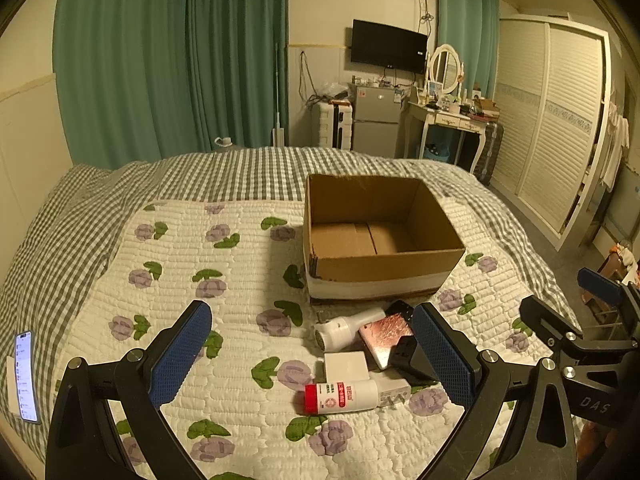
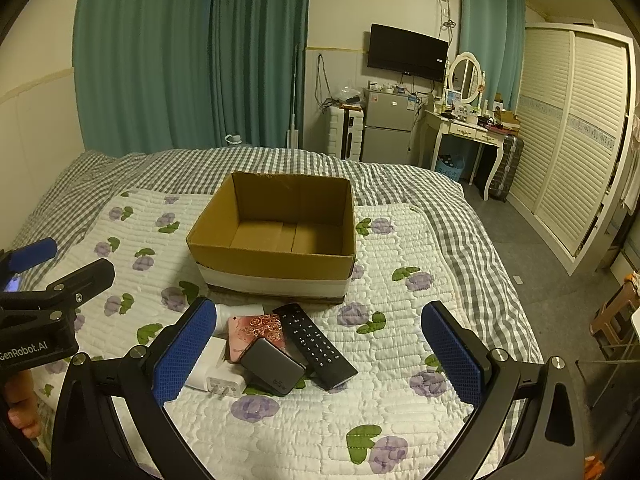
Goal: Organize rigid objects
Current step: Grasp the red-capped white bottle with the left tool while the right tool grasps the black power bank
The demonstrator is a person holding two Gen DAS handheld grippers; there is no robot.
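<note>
An empty open cardboard box stands on the quilted bed. In front of it lies a small heap: a white-and-red bottle, a white flashlight-like cylinder, a white charger, a pink phone case, a grey power bank and a black remote. My left gripper is open and empty, hovering over the heap's left side. My right gripper is open and empty above the remote.
A lit phone lies at the bed's left edge. The floral quilt covers a checked blanket. A fridge, dressing table and wardrobe stand beyond the bed.
</note>
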